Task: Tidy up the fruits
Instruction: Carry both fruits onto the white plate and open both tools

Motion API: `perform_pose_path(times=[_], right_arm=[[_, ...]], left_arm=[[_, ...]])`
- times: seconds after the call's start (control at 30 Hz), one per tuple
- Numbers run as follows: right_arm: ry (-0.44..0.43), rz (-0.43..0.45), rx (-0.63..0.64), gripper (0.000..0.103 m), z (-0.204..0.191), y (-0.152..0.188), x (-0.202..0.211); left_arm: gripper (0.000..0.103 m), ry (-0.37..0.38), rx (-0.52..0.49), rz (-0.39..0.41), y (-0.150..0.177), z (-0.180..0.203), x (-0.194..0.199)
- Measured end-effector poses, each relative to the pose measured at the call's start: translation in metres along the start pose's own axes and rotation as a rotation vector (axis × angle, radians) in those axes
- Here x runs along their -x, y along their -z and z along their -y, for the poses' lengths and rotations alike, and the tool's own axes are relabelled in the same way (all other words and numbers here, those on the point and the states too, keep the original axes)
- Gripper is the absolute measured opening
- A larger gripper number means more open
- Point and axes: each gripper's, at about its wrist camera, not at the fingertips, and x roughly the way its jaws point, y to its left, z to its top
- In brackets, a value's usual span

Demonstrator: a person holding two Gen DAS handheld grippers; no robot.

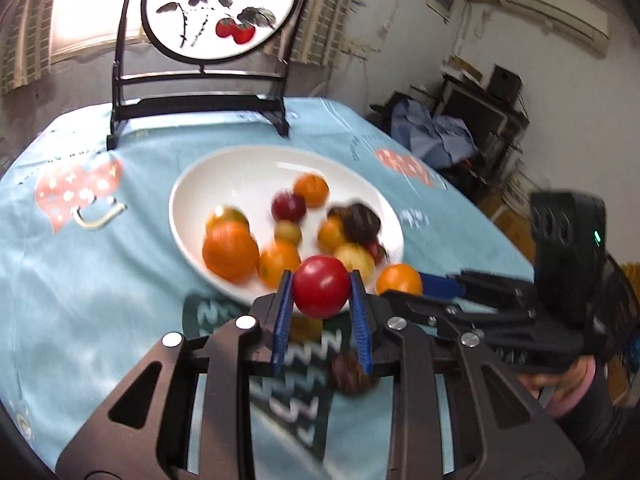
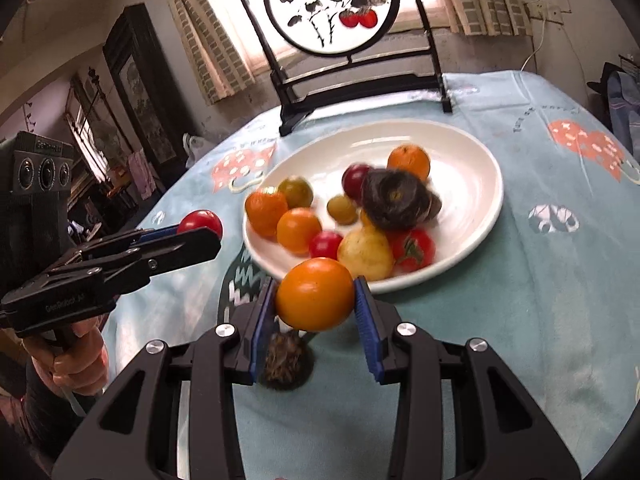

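My left gripper [image 1: 322, 289] is shut on a red tomato [image 1: 322, 290], held above the near rim of a white plate [image 1: 224, 178]. My right gripper [image 2: 316, 295] is shut on an orange fruit [image 2: 314, 294], held just before the plate's [image 2: 476, 200] near rim. The plate holds several oranges, small red and green fruits, a yellow one and a dark brown round fruit [image 2: 394, 200]. The orange fruit [image 1: 399, 279] in the right gripper shows at the right of the left wrist view. The red tomato [image 2: 200, 222] shows at the left of the right wrist view.
A dark spiky fruit [image 2: 286, 356] lies on the light blue tablecloth [image 2: 540, 280] under my grippers. A black stand with a round painted screen [image 1: 220, 8] stands behind the plate. Furniture and clothes fill the room at the sides.
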Motion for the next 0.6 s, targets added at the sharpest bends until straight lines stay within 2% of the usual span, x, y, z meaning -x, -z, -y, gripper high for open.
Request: perform_pose_path(times=[0.1, 0.17, 0.33, 0.37, 0.4, 0.43, 0.53, 0.6], right_arm=[[0.063, 0.092, -0.026, 0.039, 0.01, -0.02, -0.002], [0.102, 0.118, -0.038, 0.039, 0.018, -0.032, -0.01], [0.108, 0.152, -0.082, 0.04, 0.039, -0.051, -0.024], [0.095, 0.161, -0.086, 0.047, 0.041, -0.053, -0.023], [0.089, 0.172, -0.093, 0.05, 0.041, -0.053, -0.021], [0.092, 0.18, -0.101, 0.05, 0.042, -0.053, -0.018], [0.087, 0.204, -0.103, 0.05, 0.041, -0.05, -0.006], [0.095, 0.217, -0.096, 0.05, 0.037, -0.046, 0.003]], left_arm=[[0.028, -0.087, 0.031, 0.035, -0.026, 0.0, -0.022], [0.028, -0.11, 0.051, 0.025, -0.037, -0.002, -0.038], [0.029, -0.168, 0.079, -0.014, -0.048, -0.012, -0.065], [0.045, -0.177, 0.082, -0.014, -0.047, -0.014, -0.064], [0.071, -0.188, 0.086, -0.006, -0.047, -0.015, -0.061], [0.078, -0.201, 0.091, 0.021, -0.047, -0.015, -0.055], [0.084, -0.217, 0.073, 0.073, -0.045, -0.012, -0.034], [0.096, -0.243, 0.068, 0.107, -0.039, -0.011, -0.018]])
